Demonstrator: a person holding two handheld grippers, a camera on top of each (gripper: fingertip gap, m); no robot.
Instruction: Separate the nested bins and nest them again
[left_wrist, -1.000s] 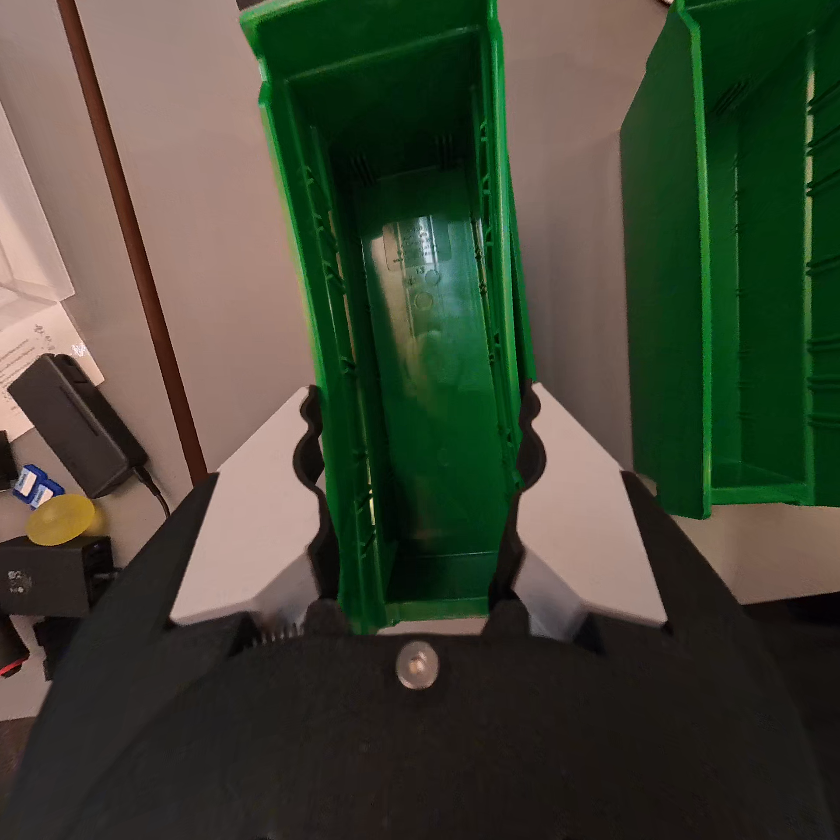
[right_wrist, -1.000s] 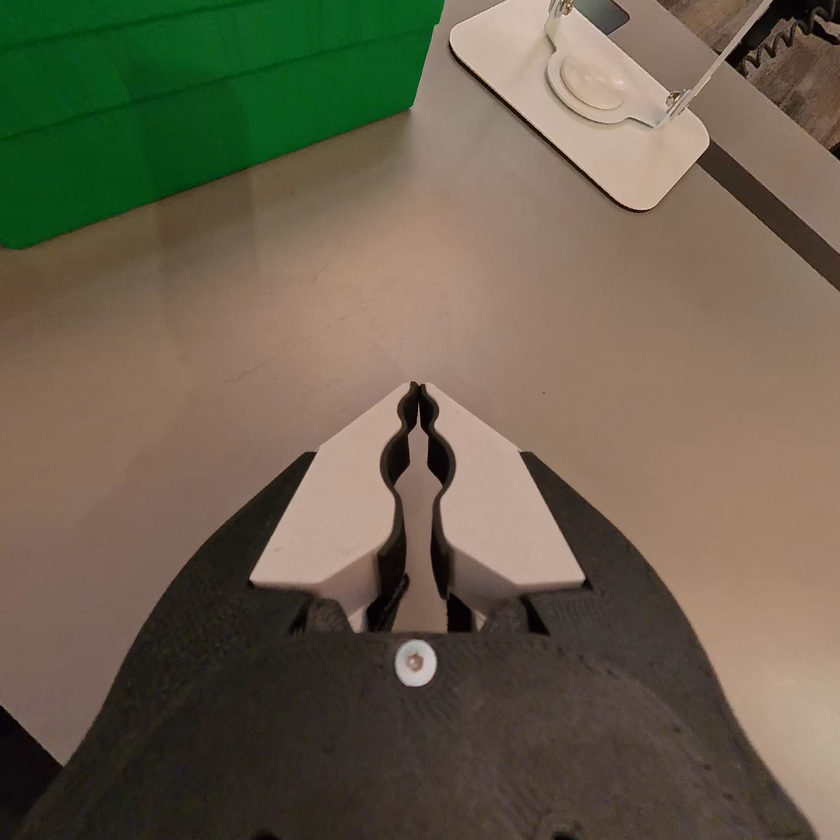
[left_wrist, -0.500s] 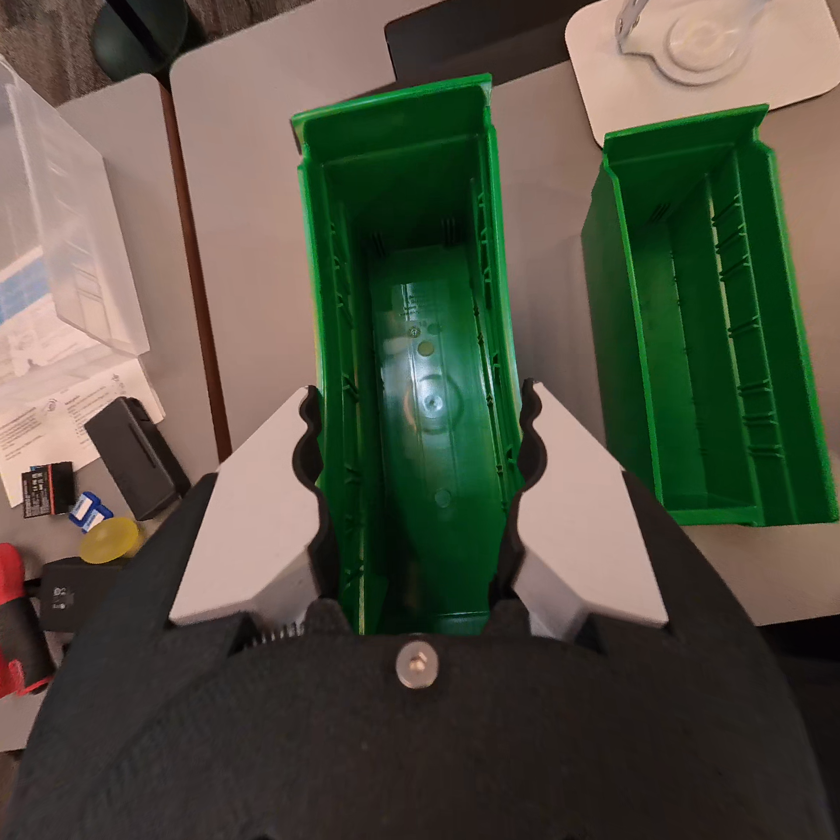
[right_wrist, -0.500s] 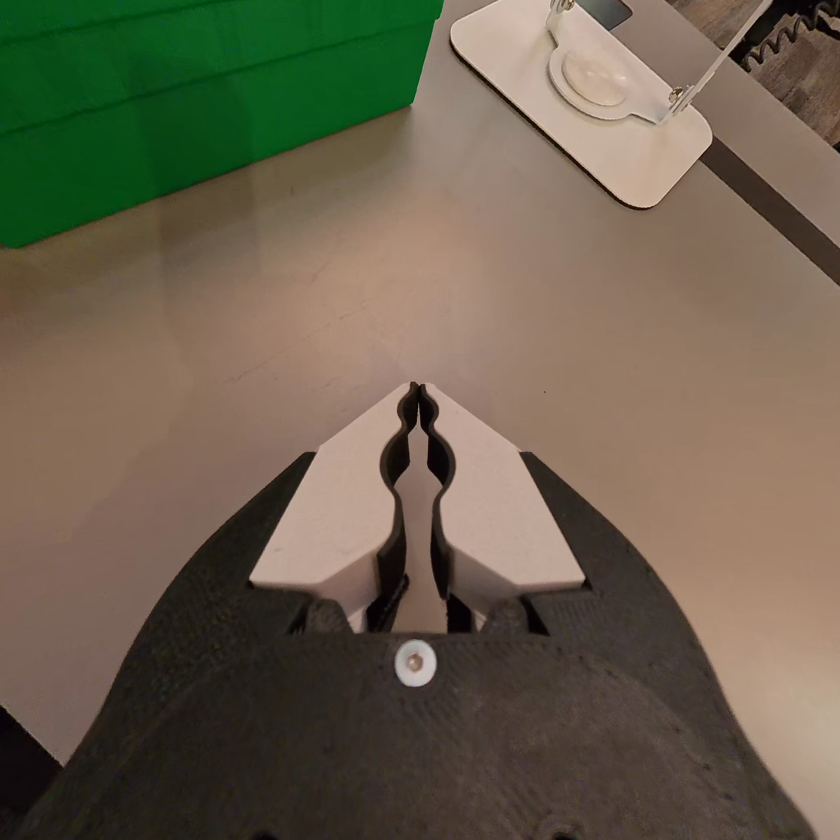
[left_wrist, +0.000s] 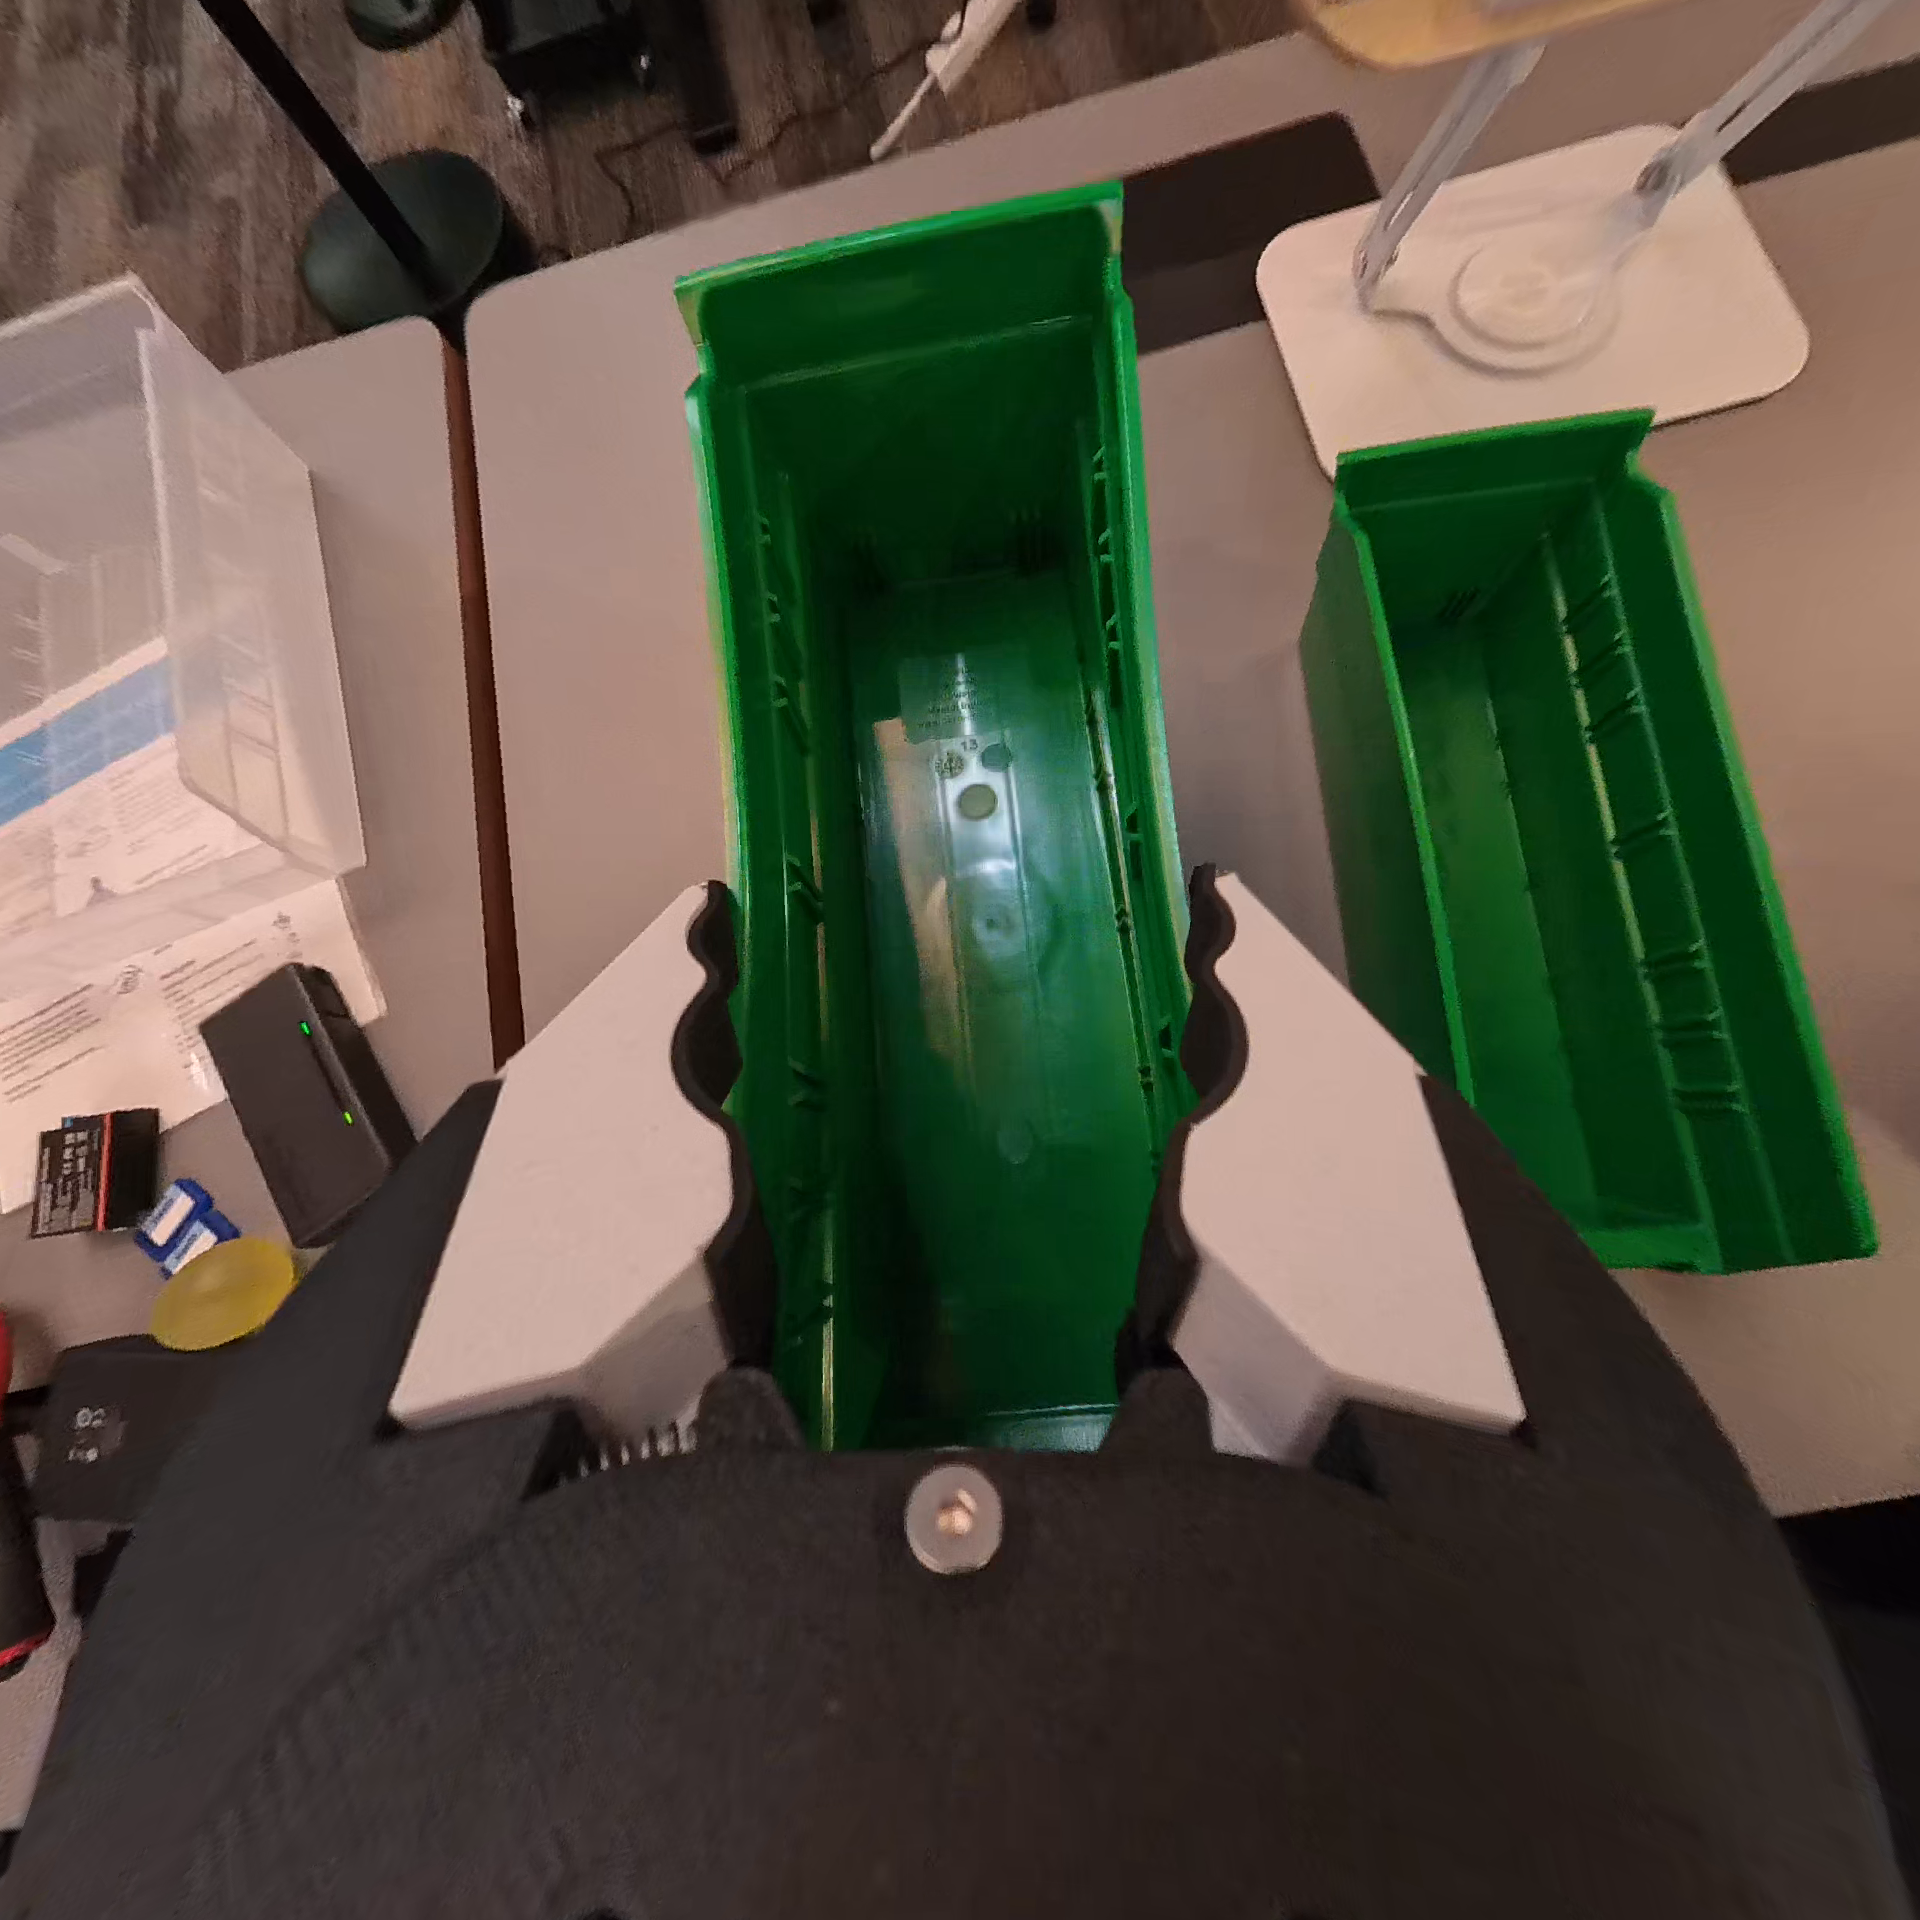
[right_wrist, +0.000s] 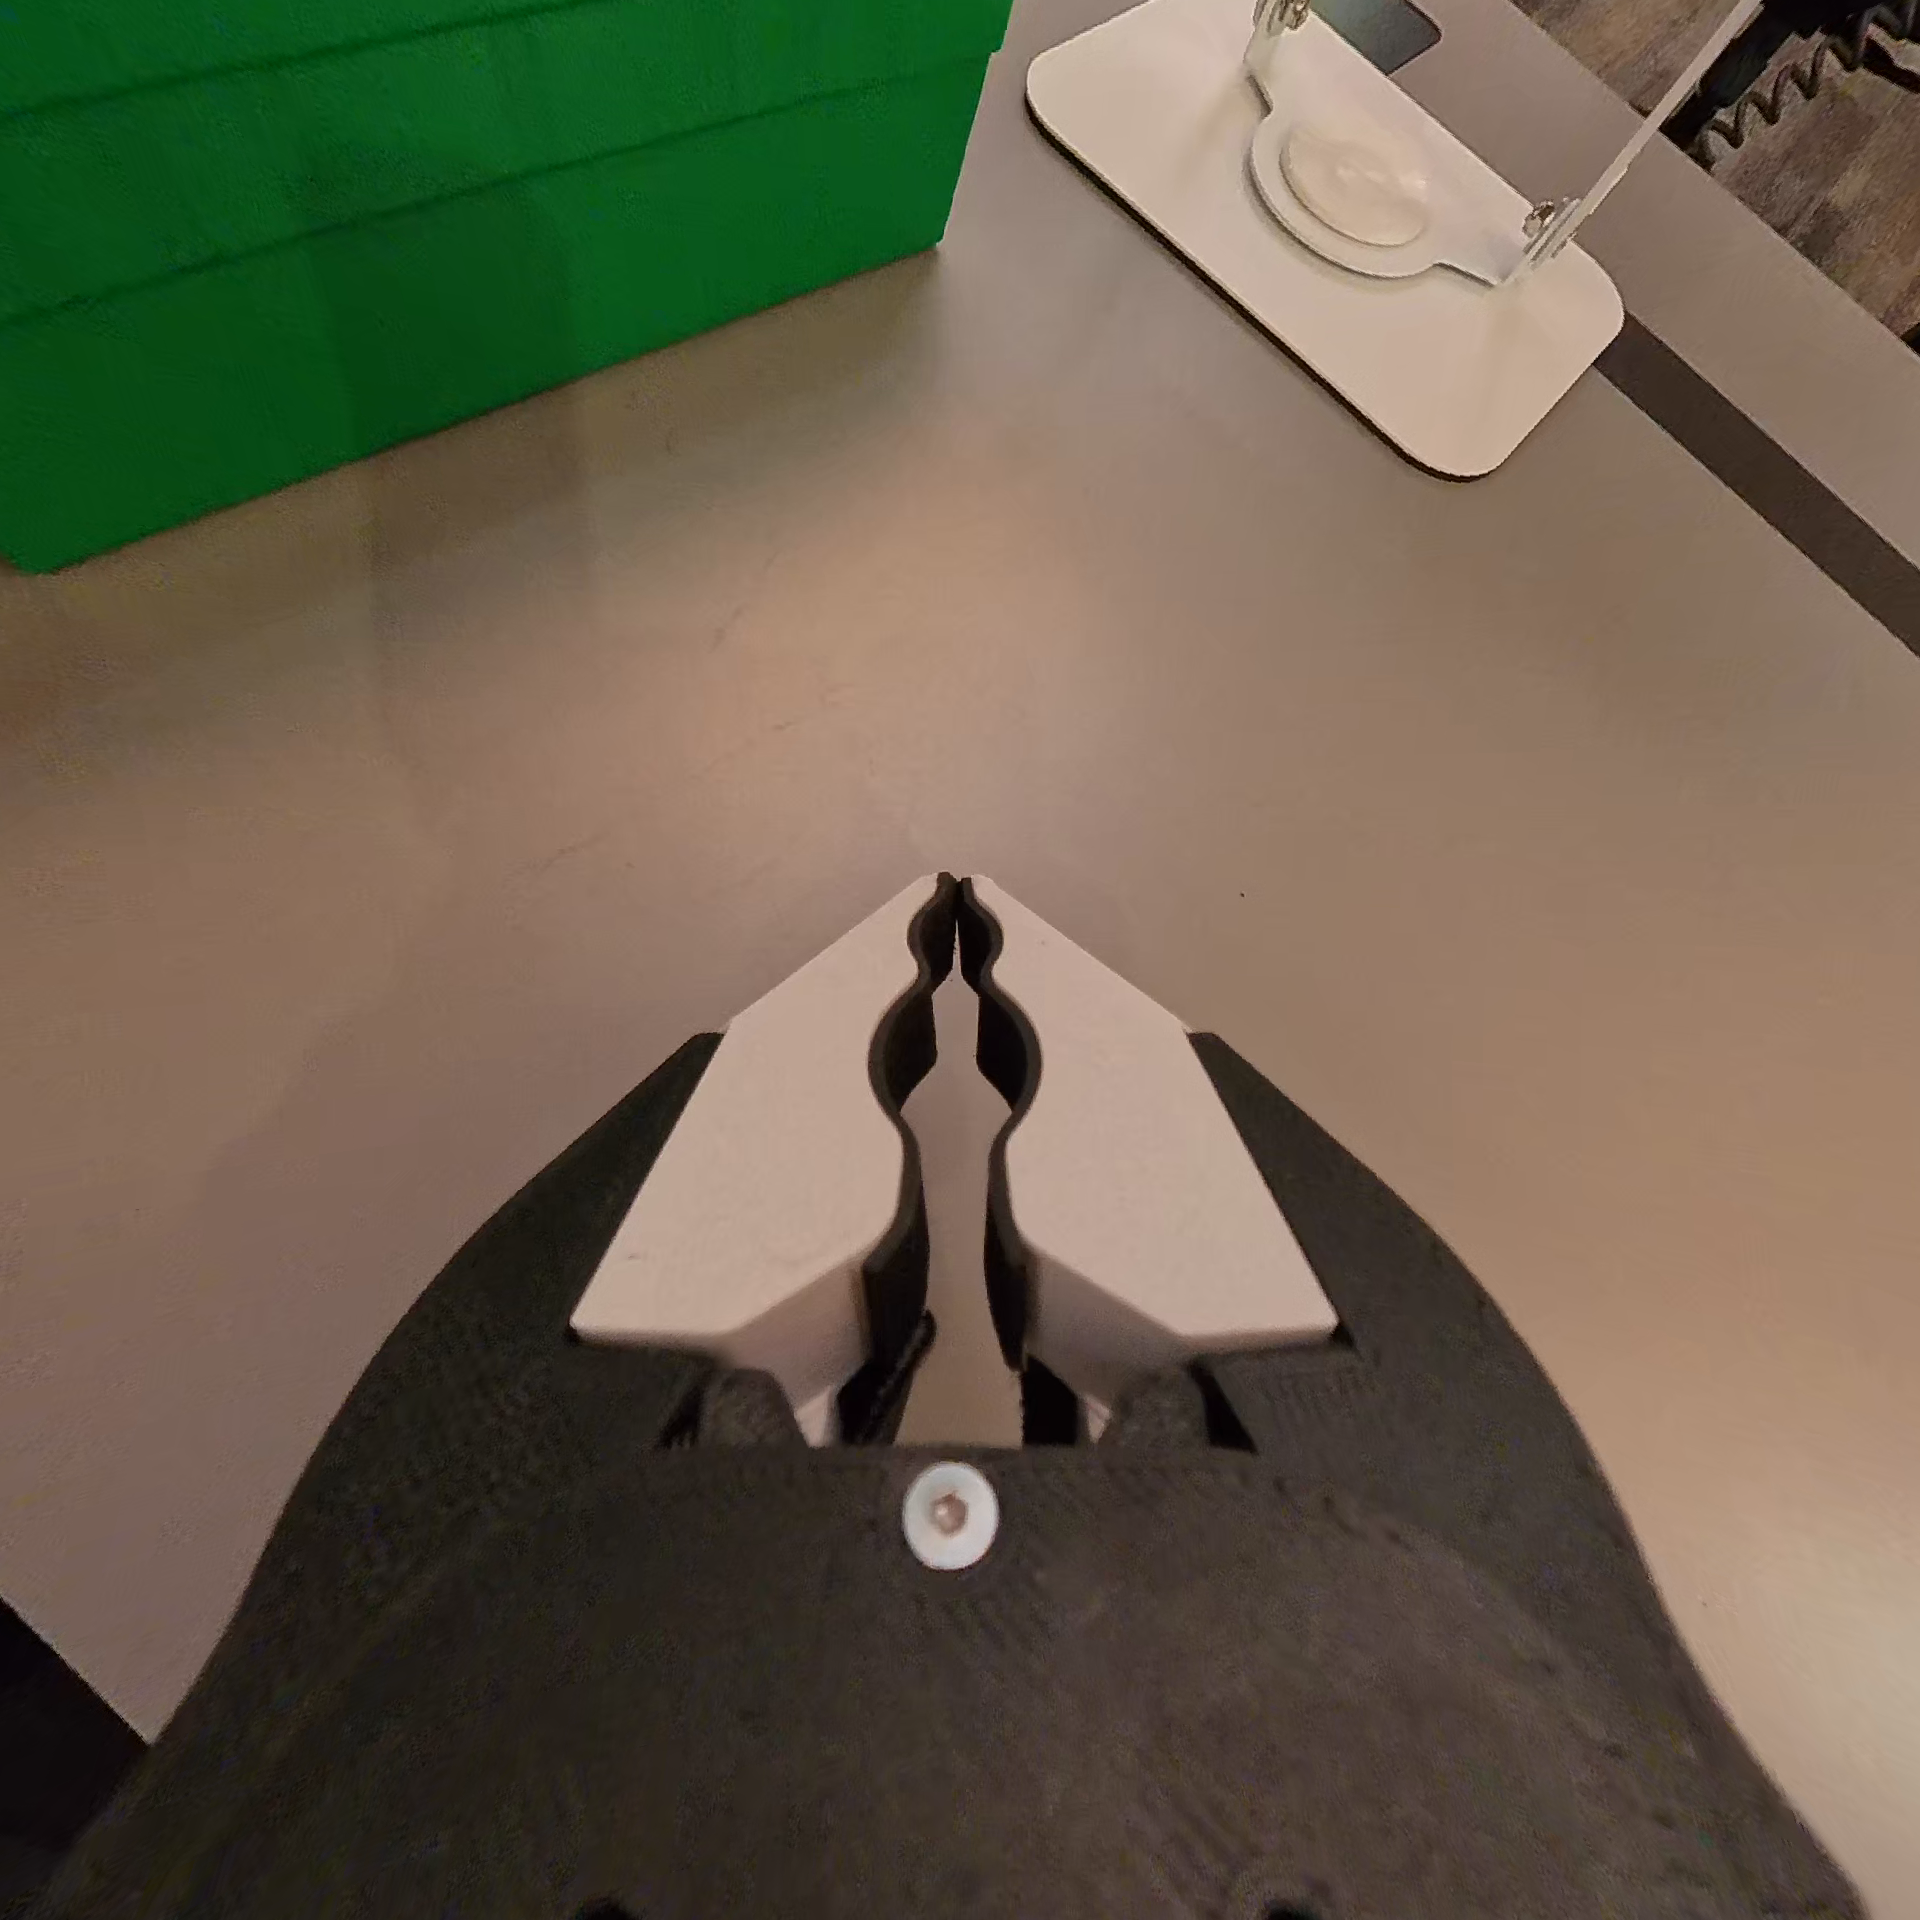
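Note:
My left gripper (left_wrist: 956, 914) is shut on a long green bin (left_wrist: 935, 644), gripping its two side walls near its near end and holding it above the grey table. I look down into its empty inside. A second green bin (left_wrist: 1590, 852) sits open side up on the table (left_wrist: 603, 644) to the right, apart from the held one. In the right wrist view its green side wall (right_wrist: 468, 229) fills the upper left. My right gripper (right_wrist: 956, 883) is shut and empty, low over the bare table (right_wrist: 1351, 779).
A white stand base (left_wrist: 1527, 301) with a clear arm stands behind the second bin; it also shows in the right wrist view (right_wrist: 1340, 229). At the left lie a clear plastic box (left_wrist: 156, 582), papers, a black device (left_wrist: 301, 1101), a yellow disc (left_wrist: 223, 1294) and small items.
My left gripper has risen with the green bin, so more of the table and floor shows. The right gripper has barely moved.

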